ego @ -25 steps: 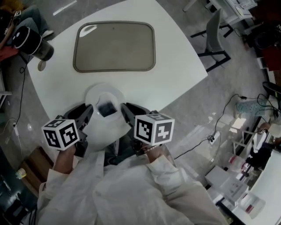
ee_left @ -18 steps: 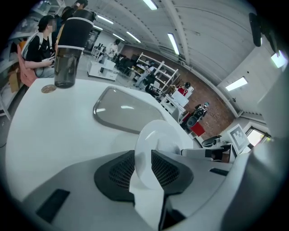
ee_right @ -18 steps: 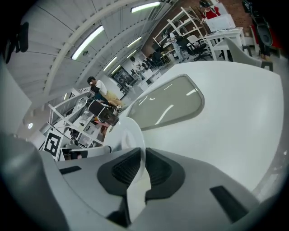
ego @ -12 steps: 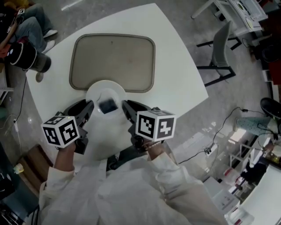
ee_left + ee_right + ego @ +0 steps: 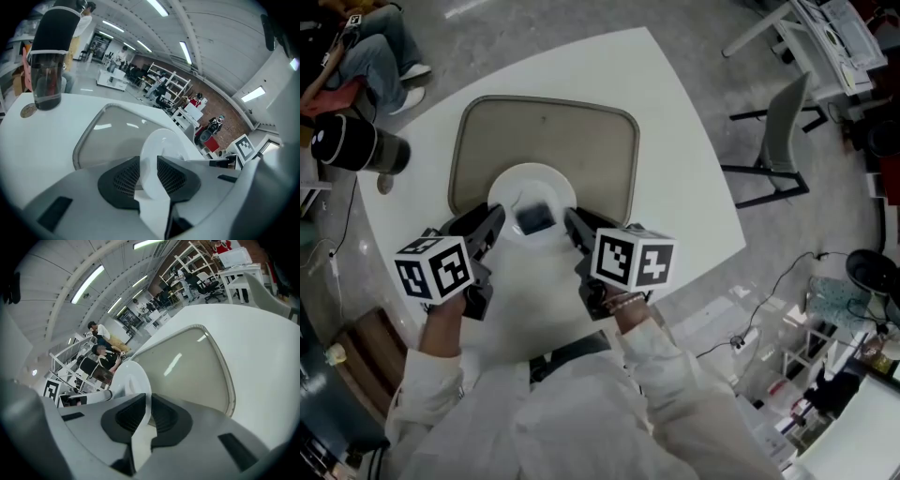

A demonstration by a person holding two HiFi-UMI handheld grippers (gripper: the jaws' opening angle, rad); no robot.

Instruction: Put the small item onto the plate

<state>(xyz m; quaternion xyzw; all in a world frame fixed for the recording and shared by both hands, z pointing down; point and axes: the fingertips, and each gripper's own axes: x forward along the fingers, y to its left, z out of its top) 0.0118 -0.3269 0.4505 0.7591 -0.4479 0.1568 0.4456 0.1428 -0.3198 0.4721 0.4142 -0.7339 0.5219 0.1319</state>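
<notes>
left gripper (image 5: 492,224) pinches plate (image 5: 512,186) rim at 8 o'clock | right gripper (image 5: 572,225) pinches rim at 4 o'clock | small dark item (image 5: 533,218) on plate | plate over tray (image 5: 581,141) edge at 6 o'clock

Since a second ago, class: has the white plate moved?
Yes. The plate, held by the left gripper and right gripper, went forward: it was short of the tray, now overlaps its near edge.

Grey floor (image 5: 534,19), white table (image 5: 675,141), 1 chair (image 5: 787,112).

small item (image 5: 532,219): dark, kind too blurred to tell | tray (image 5: 572,131): near edge hidden behind plate (image 5: 517,182)
</notes>
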